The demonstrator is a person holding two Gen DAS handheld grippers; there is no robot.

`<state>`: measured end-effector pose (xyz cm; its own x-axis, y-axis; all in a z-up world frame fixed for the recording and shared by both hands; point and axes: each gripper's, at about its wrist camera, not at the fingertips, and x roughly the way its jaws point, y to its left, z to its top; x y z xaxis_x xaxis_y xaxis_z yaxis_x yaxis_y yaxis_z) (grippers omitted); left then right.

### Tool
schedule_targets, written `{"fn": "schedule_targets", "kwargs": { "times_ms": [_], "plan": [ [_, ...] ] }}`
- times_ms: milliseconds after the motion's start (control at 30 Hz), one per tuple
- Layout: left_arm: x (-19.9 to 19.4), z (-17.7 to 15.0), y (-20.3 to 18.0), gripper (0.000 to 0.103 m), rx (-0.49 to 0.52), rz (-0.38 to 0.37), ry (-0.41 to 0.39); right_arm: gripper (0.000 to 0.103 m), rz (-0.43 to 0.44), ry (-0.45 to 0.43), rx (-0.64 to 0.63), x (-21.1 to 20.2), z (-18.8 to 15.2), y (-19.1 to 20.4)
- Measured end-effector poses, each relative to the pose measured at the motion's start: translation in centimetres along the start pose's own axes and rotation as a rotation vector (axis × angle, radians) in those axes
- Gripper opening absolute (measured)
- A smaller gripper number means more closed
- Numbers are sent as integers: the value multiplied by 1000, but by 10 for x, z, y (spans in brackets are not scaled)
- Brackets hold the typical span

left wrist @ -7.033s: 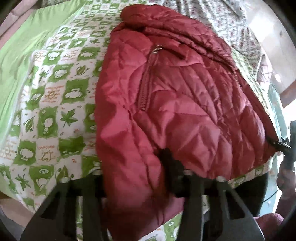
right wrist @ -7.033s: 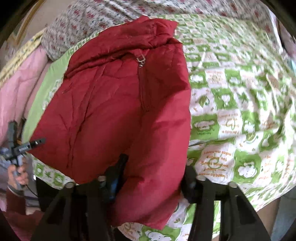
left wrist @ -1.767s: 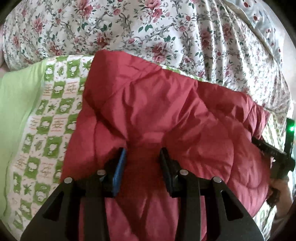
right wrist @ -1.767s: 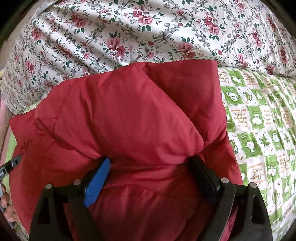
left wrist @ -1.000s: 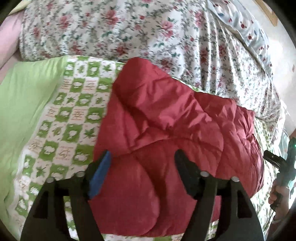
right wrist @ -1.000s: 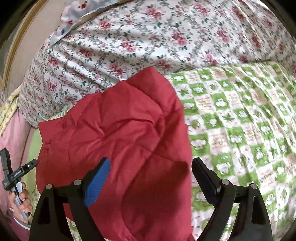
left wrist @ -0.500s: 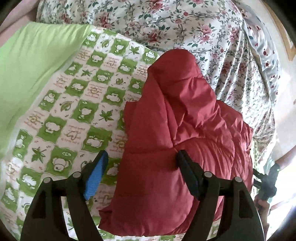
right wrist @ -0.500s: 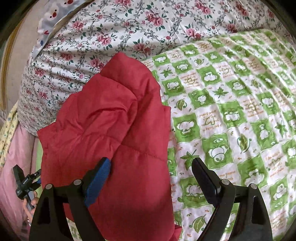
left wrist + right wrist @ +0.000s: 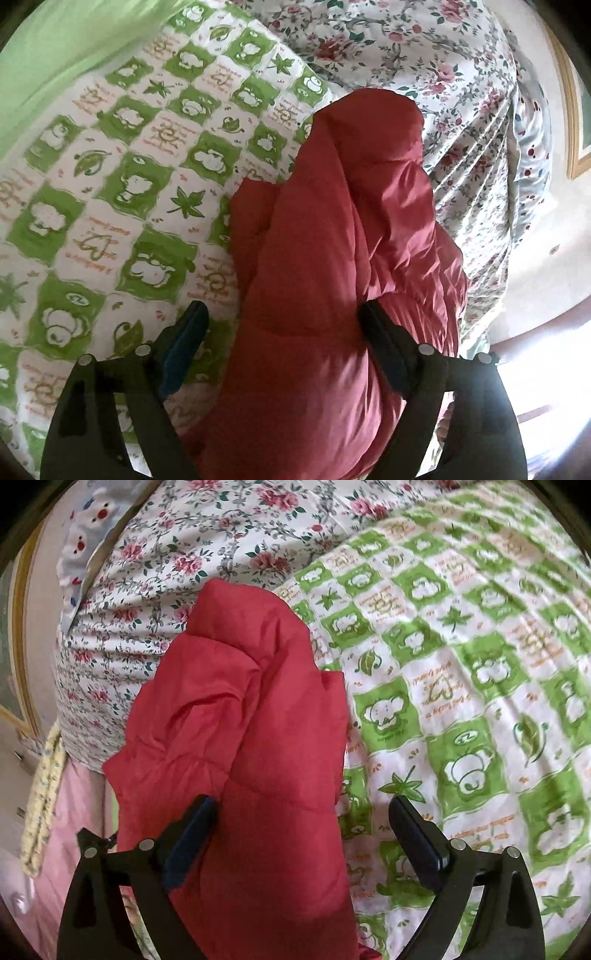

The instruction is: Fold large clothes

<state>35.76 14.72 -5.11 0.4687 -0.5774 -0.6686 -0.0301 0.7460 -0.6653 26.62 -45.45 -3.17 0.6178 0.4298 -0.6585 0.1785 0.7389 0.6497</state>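
Observation:
A red quilted jacket [image 9: 332, 251] lies folded in a thick bundle on the bed; it also shows in the right wrist view [image 9: 243, 746]. My left gripper [image 9: 284, 325] is open, its fingers wide apart above the jacket's near part, holding nothing. My right gripper [image 9: 303, 816] is open too, its left finger over the jacket's edge and its right finger over the bedsheet. Whether either gripper touches the fabric cannot be told.
The green-and-white patterned sheet [image 9: 110, 206] covers the bed, also in the right wrist view [image 9: 480, 664]. A floral duvet [image 9: 461, 92] is heaped behind the jacket [image 9: 166, 554]. A plain green cloth [image 9: 55, 48] lies far left. Pink bedding [image 9: 62, 849] lies at the bed's edge.
Both grippers let go of the folded jacket, opened wide and drew back. In the last half second both views swung outward, so the jacket looks narrower and more sheet shows.

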Motion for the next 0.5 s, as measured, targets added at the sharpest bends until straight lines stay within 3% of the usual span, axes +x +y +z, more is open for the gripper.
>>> {"fn": "schedule_targets", "kwargs": {
  "times_ms": [167, 500],
  "plan": [
    [9, 4, 5, 93, -49, -31, 17, 99, 34, 17, 17, 6, 0, -4],
    [31, 6, 8, 93, -104, -134, 62, 97, 110, 82, 30, 21, 3, -2]
  ]
}}
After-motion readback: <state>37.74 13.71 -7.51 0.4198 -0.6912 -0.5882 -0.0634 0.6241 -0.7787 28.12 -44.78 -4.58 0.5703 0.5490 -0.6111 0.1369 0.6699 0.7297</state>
